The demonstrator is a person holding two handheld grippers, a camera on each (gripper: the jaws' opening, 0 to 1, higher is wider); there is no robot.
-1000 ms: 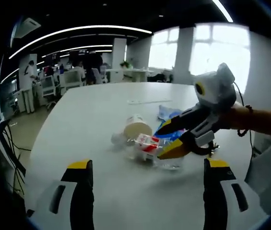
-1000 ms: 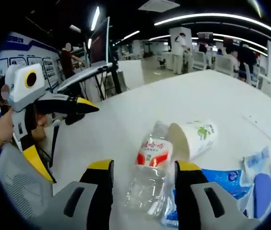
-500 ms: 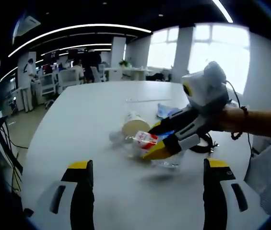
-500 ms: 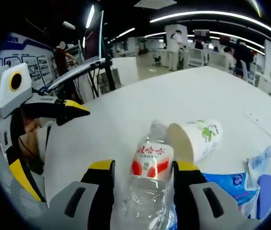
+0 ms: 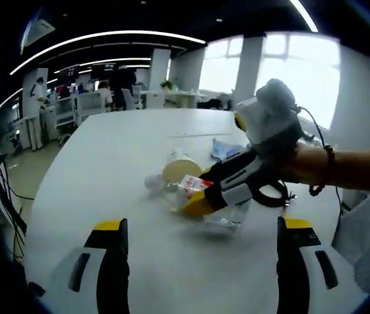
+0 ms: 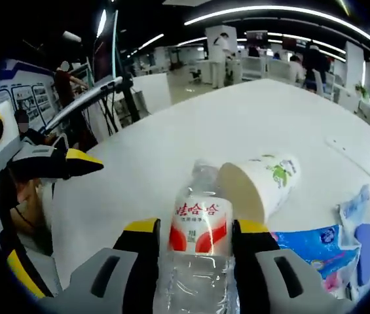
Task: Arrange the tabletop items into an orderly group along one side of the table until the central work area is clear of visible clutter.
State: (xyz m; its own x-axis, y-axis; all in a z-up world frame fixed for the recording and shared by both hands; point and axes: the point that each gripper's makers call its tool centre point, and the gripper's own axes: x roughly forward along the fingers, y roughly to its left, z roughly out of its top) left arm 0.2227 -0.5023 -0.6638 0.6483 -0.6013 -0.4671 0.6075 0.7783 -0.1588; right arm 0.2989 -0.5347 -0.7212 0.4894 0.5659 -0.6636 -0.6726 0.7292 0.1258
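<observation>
Bottle (image 6: 198, 242) sits pinched in the right gripper (image 6: 194, 229) – thin plastic may buckle or slip – left gripper (image 5: 196, 229) spread, idle.

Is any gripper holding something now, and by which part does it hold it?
The right gripper holds the plastic water bottle by its body at the red label. The left gripper is open and holds nothing.

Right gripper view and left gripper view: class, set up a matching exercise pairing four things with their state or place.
Things:
1. water bottle
2. paper cup
3. blue packet
4. left gripper

States:
A. open, hovering over the white table
B. on its side, mouth toward the camera
C. between the right gripper jaws
D. flat, right of the bottle

Pairs: 1-C, 2-B, 3-D, 4-A
</observation>
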